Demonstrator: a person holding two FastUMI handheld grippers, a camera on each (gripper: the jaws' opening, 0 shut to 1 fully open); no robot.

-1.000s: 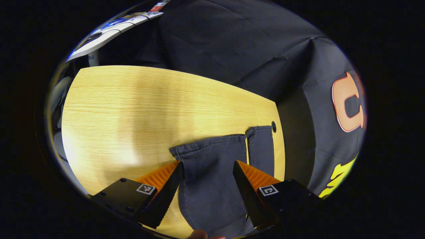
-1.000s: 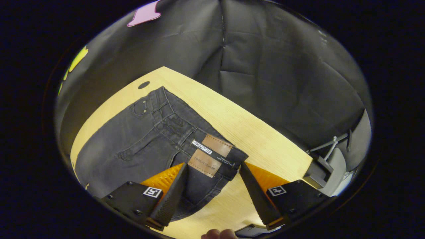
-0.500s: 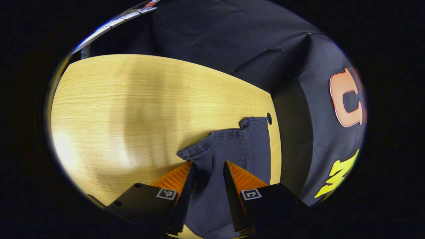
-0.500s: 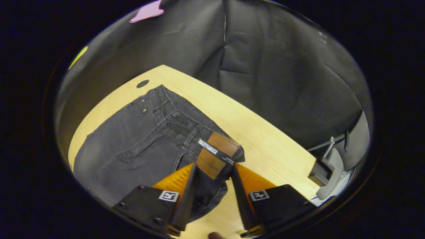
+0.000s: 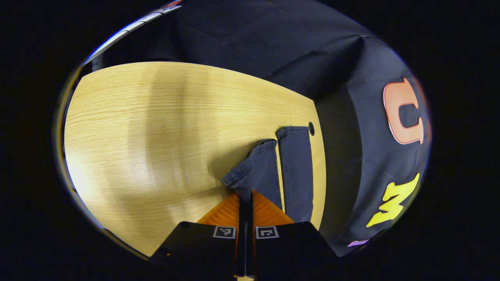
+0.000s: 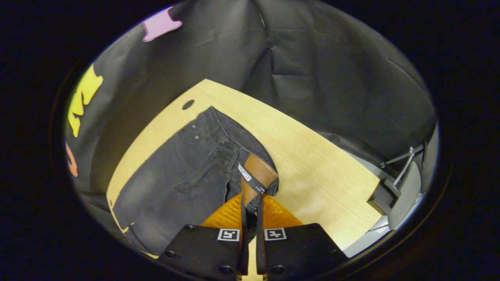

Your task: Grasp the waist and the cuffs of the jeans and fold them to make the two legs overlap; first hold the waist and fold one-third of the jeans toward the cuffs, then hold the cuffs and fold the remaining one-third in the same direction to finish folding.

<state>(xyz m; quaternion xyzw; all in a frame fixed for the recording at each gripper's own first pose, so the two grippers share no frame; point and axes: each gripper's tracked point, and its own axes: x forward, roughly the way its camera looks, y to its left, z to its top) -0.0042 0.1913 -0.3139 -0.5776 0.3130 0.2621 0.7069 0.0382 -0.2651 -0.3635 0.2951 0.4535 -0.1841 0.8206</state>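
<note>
Dark grey jeans lie on a light wooden table (image 5: 156,125). In the left gripper view the near leg's cuff (image 5: 256,171) is bunched and lifted, and my left gripper (image 5: 246,197) is shut on it. The far leg's cuff (image 5: 297,156) lies flat beside it. In the right gripper view the waist (image 6: 211,136) stretches away over the table (image 6: 312,171), and its near corner with the brown leather patch (image 6: 259,173) is pinched up. My right gripper (image 6: 250,205) is shut on that waist corner.
A round cable hole (image 5: 311,128) sits in the table next to the far cuff, and another hole (image 6: 188,104) lies beyond the waist. Black cloth walls close in behind the table. A grey chair or stand (image 6: 398,191) is past the table's right edge.
Both grippers went from open around the fabric to shut on it. The near cuff and the waist corner have bunched up and lifted off the table.
</note>
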